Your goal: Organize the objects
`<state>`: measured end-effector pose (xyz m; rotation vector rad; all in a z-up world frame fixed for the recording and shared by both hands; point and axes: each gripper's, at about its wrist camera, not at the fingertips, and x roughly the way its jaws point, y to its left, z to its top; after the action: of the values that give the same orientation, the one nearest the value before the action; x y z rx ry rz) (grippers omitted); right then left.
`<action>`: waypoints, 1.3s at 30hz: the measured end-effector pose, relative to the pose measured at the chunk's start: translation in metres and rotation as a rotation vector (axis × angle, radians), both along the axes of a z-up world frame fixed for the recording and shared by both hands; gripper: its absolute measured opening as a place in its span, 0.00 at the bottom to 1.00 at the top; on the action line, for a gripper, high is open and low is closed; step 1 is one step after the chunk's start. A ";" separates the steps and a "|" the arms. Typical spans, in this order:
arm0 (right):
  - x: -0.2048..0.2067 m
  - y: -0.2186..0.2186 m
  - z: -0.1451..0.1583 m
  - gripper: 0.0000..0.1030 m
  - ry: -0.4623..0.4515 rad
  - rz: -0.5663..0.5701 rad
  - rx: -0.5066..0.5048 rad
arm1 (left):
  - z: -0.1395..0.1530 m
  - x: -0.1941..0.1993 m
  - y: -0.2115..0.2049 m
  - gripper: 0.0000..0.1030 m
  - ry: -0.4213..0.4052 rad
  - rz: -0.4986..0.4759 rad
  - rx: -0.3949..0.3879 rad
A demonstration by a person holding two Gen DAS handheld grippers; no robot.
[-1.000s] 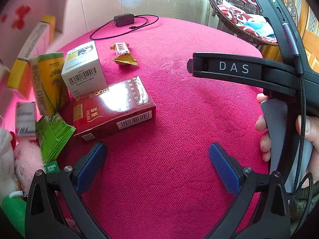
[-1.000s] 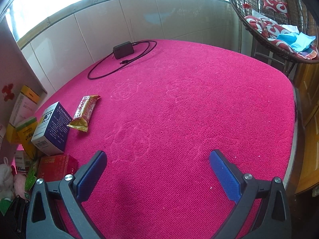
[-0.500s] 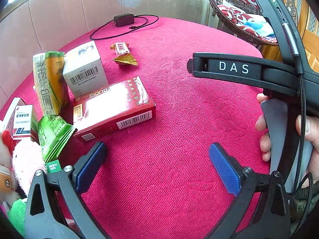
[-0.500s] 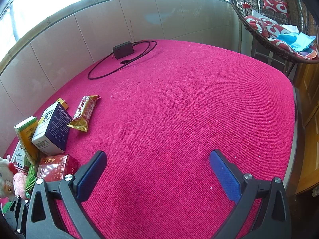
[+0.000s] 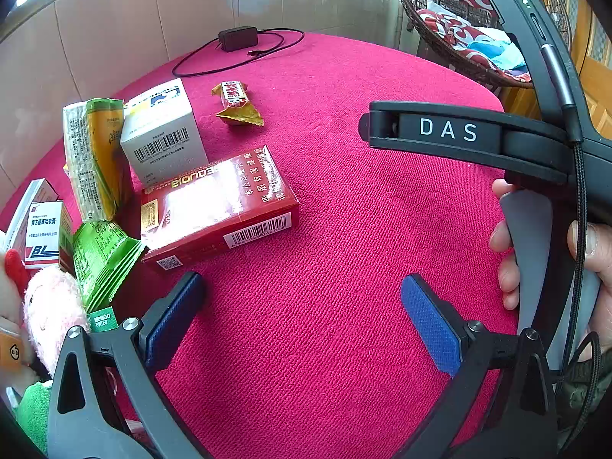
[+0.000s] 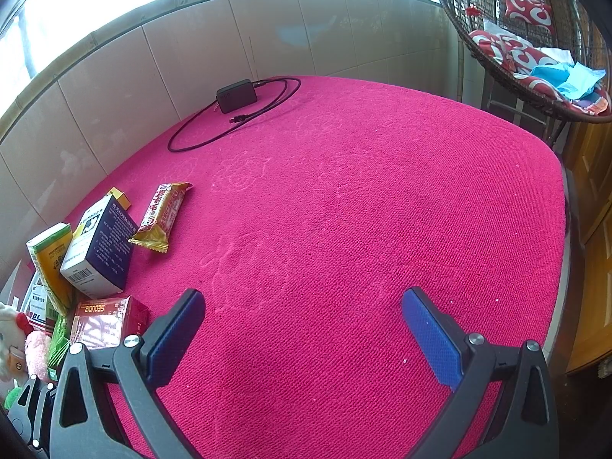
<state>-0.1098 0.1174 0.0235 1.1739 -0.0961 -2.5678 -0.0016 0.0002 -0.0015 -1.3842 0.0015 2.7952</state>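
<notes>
A cluster of packages lies on the pink cloth at the left. Nearest my left gripper (image 5: 302, 306) is a red carton (image 5: 218, 206), lying flat just beyond its left fingertip. Behind the carton stand a white barcoded box (image 5: 160, 130) and a yellow-green pack (image 5: 95, 160). A green sachet (image 5: 99, 260) and a small white medicine box (image 5: 42, 229) sit further left. A red-gold candy bar (image 5: 235, 101) lies apart behind them. My right gripper (image 6: 302, 313) hovers open over bare cloth, with the candy bar (image 6: 162, 216) and blue-white box (image 6: 99, 248) to its left. Both grippers hold nothing.
A black charger (image 6: 235, 95) with a looped cable rests at the far edge near the tiled wall (image 6: 114, 88). A pink plush toy (image 5: 49, 313) sits at the near left. A wicker hanging chair (image 6: 535, 38) stands beyond the table's right side. A hand (image 5: 505, 260) holds the right gripper's handle.
A white panel with red marks and a yellow box beside it have left the left edge of both views, uncovering the small medicine box and plush toy. Neither gripper has moved.
</notes>
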 end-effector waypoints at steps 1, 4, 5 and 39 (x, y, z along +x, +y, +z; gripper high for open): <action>0.000 0.000 0.000 1.00 0.000 0.000 0.001 | 0.000 0.000 0.000 1.00 0.000 0.000 0.000; 0.000 -0.001 0.000 1.00 -0.001 0.000 0.002 | 0.000 0.000 0.000 1.00 0.000 0.000 0.000; 0.000 0.000 0.000 1.00 0.000 0.000 0.000 | 0.000 0.000 0.000 1.00 0.000 0.000 0.000; 0.000 0.007 0.001 1.00 0.004 0.000 -0.061 | 0.001 0.002 0.000 1.00 0.003 0.000 -0.010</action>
<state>-0.1097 0.1241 0.0249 1.1460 -0.1724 -2.5485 -0.0001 0.0006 -0.0001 -1.3824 0.0159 2.8012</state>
